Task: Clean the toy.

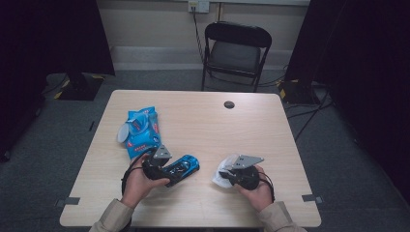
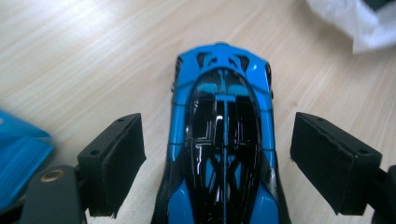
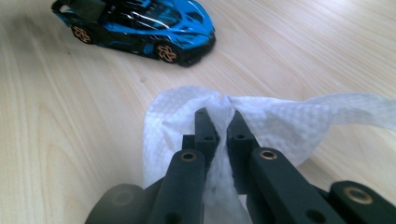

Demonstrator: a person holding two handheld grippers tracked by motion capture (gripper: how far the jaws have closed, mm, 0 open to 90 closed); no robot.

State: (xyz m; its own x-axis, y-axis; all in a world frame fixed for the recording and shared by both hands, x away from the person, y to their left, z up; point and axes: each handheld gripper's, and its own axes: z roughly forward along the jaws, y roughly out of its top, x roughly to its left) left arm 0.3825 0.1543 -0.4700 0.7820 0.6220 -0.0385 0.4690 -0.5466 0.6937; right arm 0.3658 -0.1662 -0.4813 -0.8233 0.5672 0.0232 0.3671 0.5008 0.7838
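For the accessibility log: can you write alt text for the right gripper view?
The right gripper is shut on a crumpled white wipe just above a light wooden table. A blue and black toy car with gold wheels stands on the table beyond it, at upper left.

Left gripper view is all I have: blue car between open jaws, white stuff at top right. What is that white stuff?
Observer: A white wipe, pinched in the right gripper.
Operator: What is the blue thing at my left edge?
Observer: A blue wipes pack, lying on the table beyond the left gripper.
Operator: Is the car on its wheels?
Observer: Yes, the toy car stands on all its wheels on the tabletop.
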